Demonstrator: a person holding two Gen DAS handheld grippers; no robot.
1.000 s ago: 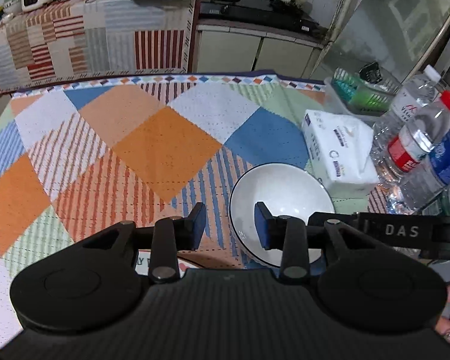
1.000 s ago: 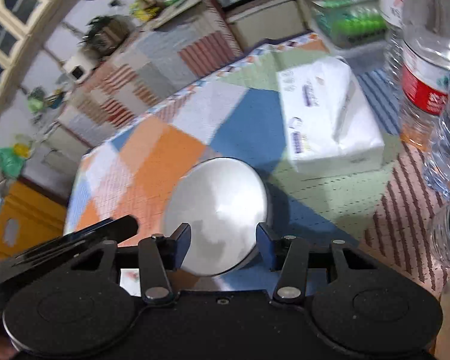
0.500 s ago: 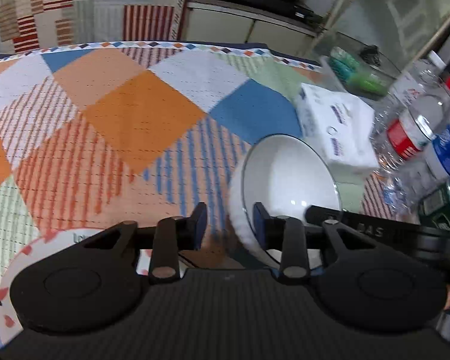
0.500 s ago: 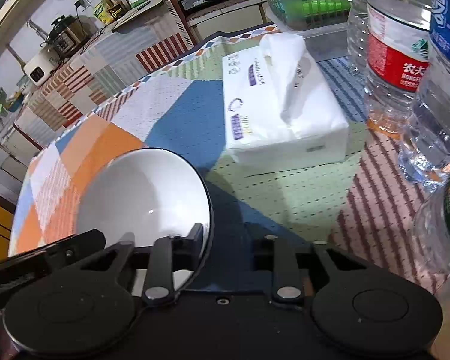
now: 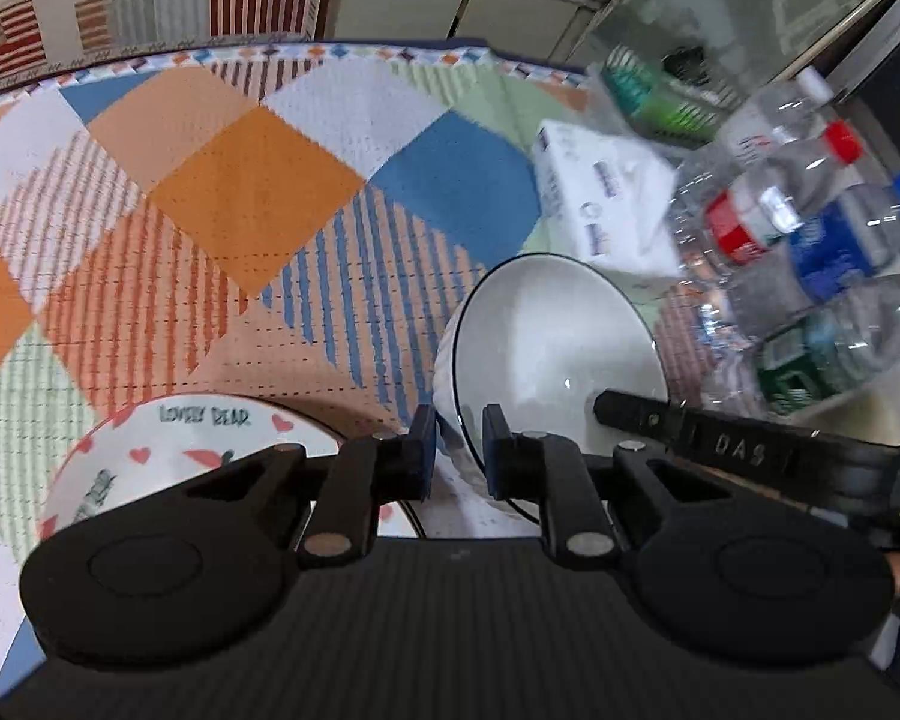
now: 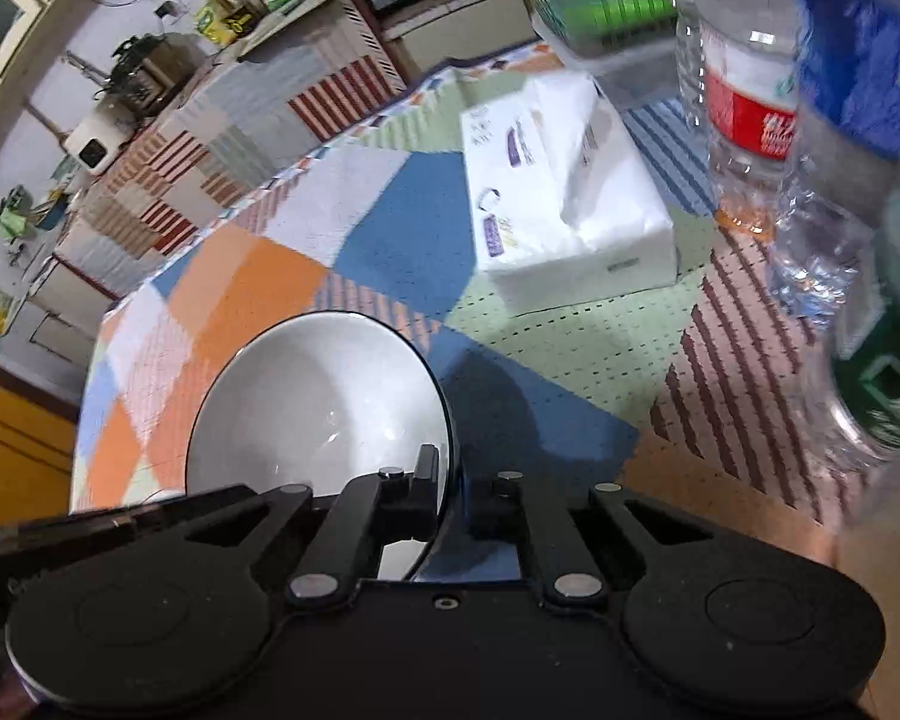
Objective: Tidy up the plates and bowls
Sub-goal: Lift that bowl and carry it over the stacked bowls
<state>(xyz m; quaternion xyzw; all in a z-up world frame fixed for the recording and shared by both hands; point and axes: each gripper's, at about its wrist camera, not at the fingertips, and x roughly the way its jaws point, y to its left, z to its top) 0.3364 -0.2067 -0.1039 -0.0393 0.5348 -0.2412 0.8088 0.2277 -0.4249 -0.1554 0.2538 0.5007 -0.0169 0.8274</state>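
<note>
A white bowl with a dark rim [image 5: 546, 348] is tilted up off the patterned tablecloth. My left gripper [image 5: 457, 450] is shut on the bowl's near-left rim. My right gripper [image 6: 457, 501] is shut on the bowl's right rim [image 6: 330, 402]; it also shows as a black bar in the left wrist view [image 5: 720, 450]. A white plate with red hearts and "LOVELY BEAR" lettering [image 5: 168, 450] lies on the cloth at the lower left, partly under my left gripper.
A white tissue pack [image 5: 606, 204] [image 6: 564, 204] lies behind the bowl. Several plastic water bottles [image 5: 810, 240] [image 6: 750, 90] stand at the right. A basket with green items [image 6: 600, 6] sits at the far right. The table's far edge [image 5: 330, 51] faces cabinets.
Both grippers have closed on the bowl's rim and the bowl has tipped up and lifted. The left view has drawn back, so the heart plate now shows.
</note>
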